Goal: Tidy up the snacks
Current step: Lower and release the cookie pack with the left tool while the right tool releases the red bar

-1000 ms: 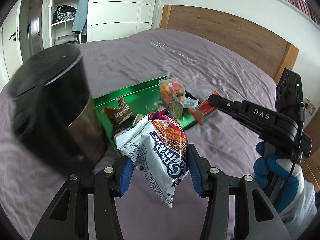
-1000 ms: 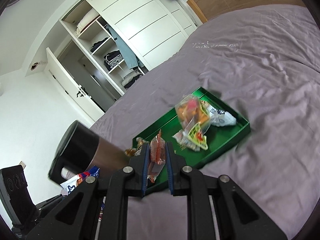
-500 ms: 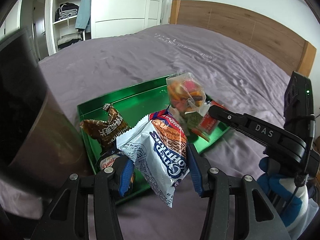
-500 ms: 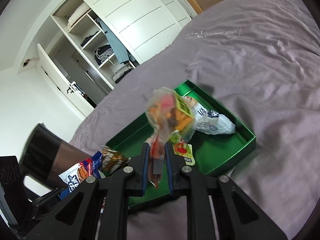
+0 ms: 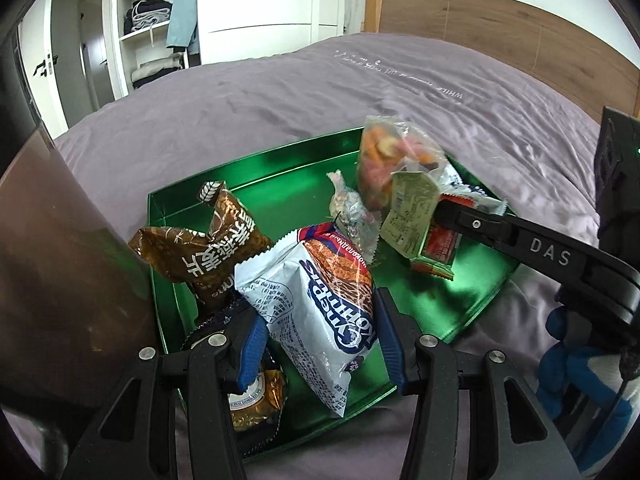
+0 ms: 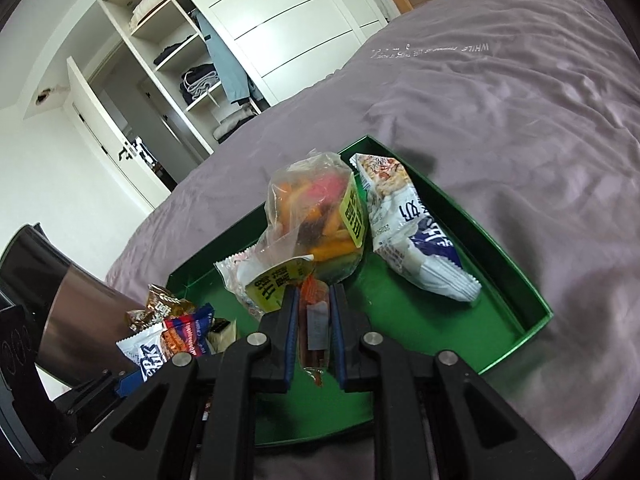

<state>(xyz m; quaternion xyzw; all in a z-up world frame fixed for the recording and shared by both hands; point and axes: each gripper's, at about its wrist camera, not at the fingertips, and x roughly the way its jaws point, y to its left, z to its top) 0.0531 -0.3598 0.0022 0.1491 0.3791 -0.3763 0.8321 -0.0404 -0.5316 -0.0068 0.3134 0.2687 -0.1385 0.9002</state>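
The left gripper [image 5: 316,336], clamped on the blue-white snack bag [image 5: 320,304] above the crowded green tray [image 5: 256,176], may drop it onto neighbouring packets, letting it slide onto the bed.

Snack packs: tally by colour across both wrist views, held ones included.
White-and-blue packs: 2
Brown or gold packs: 2
Clear candy bag: 1
Red-orange pack: 1
Pale small wrapper: 1
Total: 7
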